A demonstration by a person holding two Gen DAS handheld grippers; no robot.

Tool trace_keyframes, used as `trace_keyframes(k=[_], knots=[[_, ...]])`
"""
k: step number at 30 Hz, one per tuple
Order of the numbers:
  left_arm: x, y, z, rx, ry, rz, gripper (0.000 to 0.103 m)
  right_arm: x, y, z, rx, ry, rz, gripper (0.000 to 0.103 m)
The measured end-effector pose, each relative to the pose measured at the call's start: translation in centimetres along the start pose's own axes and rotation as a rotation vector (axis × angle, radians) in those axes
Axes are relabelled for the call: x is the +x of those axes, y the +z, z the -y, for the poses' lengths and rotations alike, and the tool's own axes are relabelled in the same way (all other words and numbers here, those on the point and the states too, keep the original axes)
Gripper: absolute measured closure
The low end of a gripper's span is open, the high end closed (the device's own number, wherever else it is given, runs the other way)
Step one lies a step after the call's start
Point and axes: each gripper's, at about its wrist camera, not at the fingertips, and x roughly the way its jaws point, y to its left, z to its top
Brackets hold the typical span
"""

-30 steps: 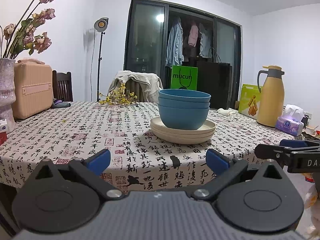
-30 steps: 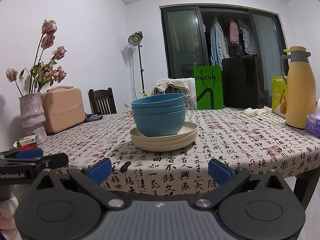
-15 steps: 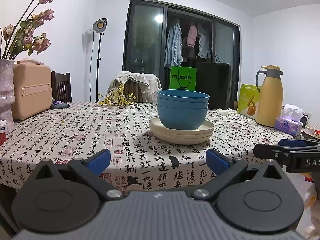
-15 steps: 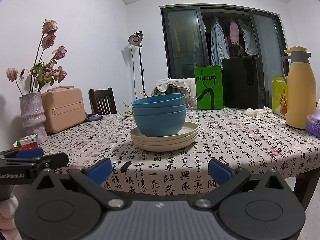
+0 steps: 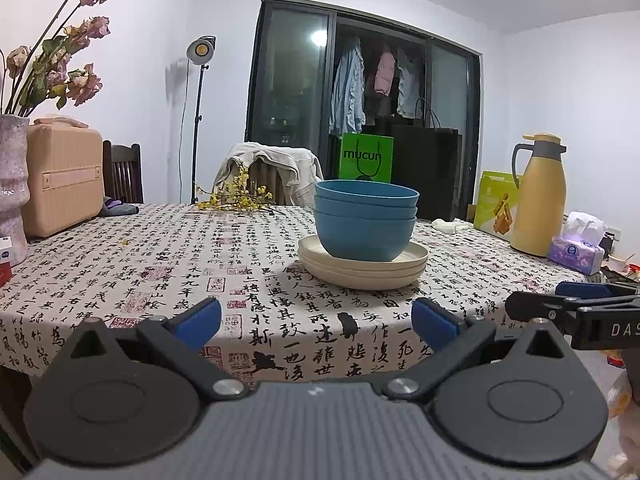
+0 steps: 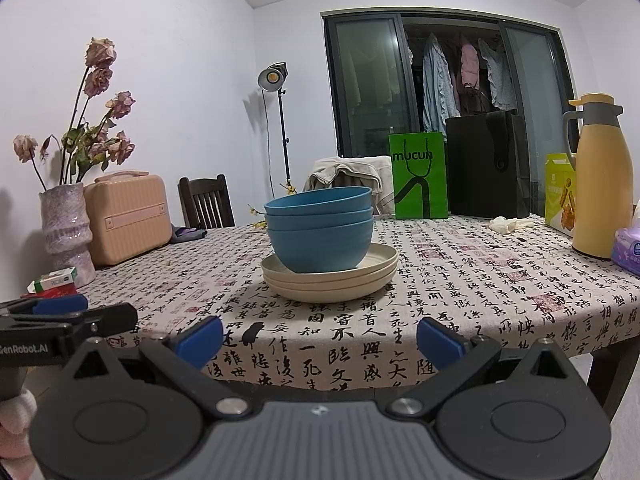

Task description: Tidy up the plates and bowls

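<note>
Three blue bowls point(image 5: 365, 224) point(image 6: 319, 235) are nested on a stack of three cream plates point(image 5: 362, 270) point(image 6: 330, 280) in the middle of the patterned tablecloth. My left gripper point(image 5: 316, 322) is open at the table's near edge, well short of the stack, with nothing between its blue pads. My right gripper point(image 6: 320, 340) is open too, level with the near edge and empty. Each view shows the other gripper from the side: the right one point(image 5: 576, 308) and the left one point(image 6: 60, 320).
A yellow thermos point(image 5: 538, 196), a tissue pack point(image 5: 576, 248) and a green box point(image 5: 494, 204) stand at the right. A pink case point(image 6: 126, 216) and a vase of dried flowers point(image 6: 66, 232) stand at the left. Green and black bags point(image 6: 420, 176) line the far edge.
The left wrist view has shifted slightly, with the bowls and plates a touch lower and to the left. The right wrist view is almost unchanged. Both grippers stay open.
</note>
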Motion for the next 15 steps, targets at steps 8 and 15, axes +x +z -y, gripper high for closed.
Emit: trace_keyframes(k=[8, 15], knots=[[0.14, -0.05, -0.16, -0.014, -0.012, -0.009, 0.000, -0.01, -0.13, -0.05, -0.001, 0.001, -0.002, 0.000], [0.16, -0.02, -0.22, -0.021, -0.027, -0.006, 0.000, -0.02, -0.12, -0.05, -0.001, 0.002, -0.002, 0.000]])
